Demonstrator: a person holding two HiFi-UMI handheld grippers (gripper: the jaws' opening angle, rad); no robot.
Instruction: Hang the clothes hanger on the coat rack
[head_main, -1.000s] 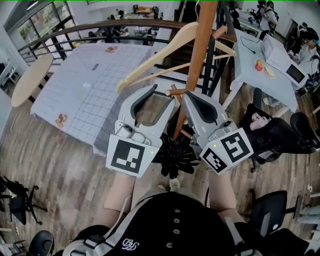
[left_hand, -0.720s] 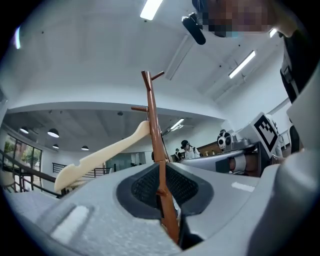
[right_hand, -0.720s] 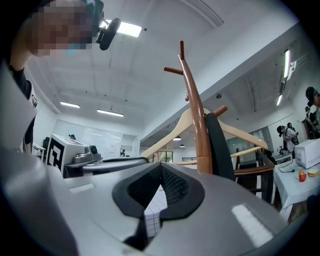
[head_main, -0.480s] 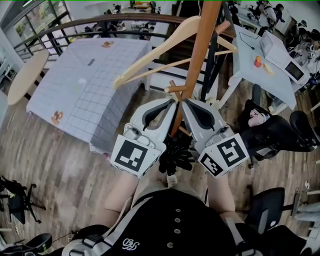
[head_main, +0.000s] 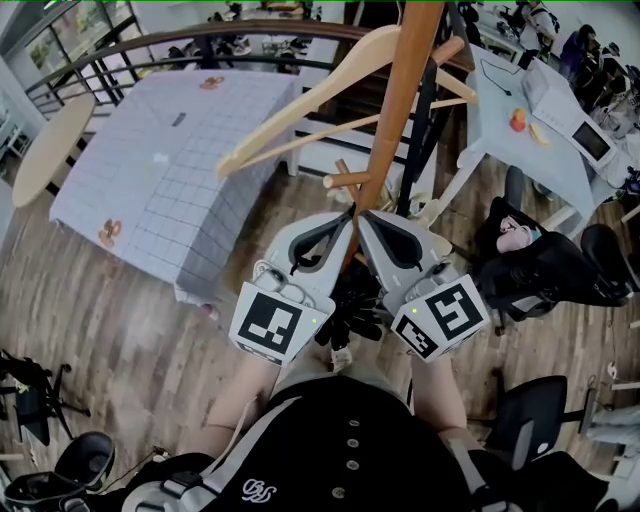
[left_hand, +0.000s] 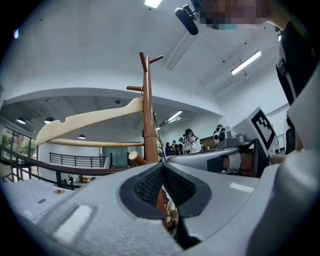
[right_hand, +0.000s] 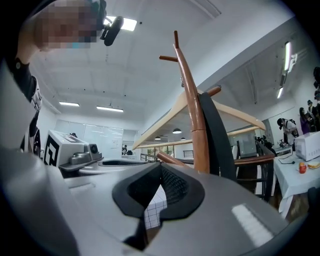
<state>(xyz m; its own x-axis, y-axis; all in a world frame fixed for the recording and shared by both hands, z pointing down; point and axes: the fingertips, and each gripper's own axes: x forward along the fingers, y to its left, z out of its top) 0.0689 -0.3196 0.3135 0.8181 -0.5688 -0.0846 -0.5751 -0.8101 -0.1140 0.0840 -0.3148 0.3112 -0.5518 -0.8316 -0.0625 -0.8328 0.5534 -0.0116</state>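
Note:
The pale wooden hanger (head_main: 300, 105) hangs on the brown coat rack pole (head_main: 400, 90), its arms spread left and right of the pole, and no gripper touches it. My left gripper (head_main: 346, 214) and right gripper (head_main: 364, 214) sit side by side below it, near a lower peg (head_main: 343, 180), both shut and empty. In the left gripper view the hanger (left_hand: 90, 120) and the pole (left_hand: 148, 115) rise beyond the closed left gripper (left_hand: 161, 167). In the right gripper view the hanger (right_hand: 165, 122) crosses the pole (right_hand: 192, 110) above the closed right gripper (right_hand: 161, 165).
A dark strap (right_hand: 217, 140) hangs down the rack. A table with a checked cloth (head_main: 170, 160) stands to the left, and a white desk (head_main: 510, 150) and a black office chair (head_main: 560, 270) to the right. A curved railing (head_main: 200, 45) runs behind. The rack's black base (head_main: 350, 310) is near the person's knees.
The left gripper's jaws went from wide open to shut. Both grippers sank away from the hanger towards the person. The hanger stayed on the rack.

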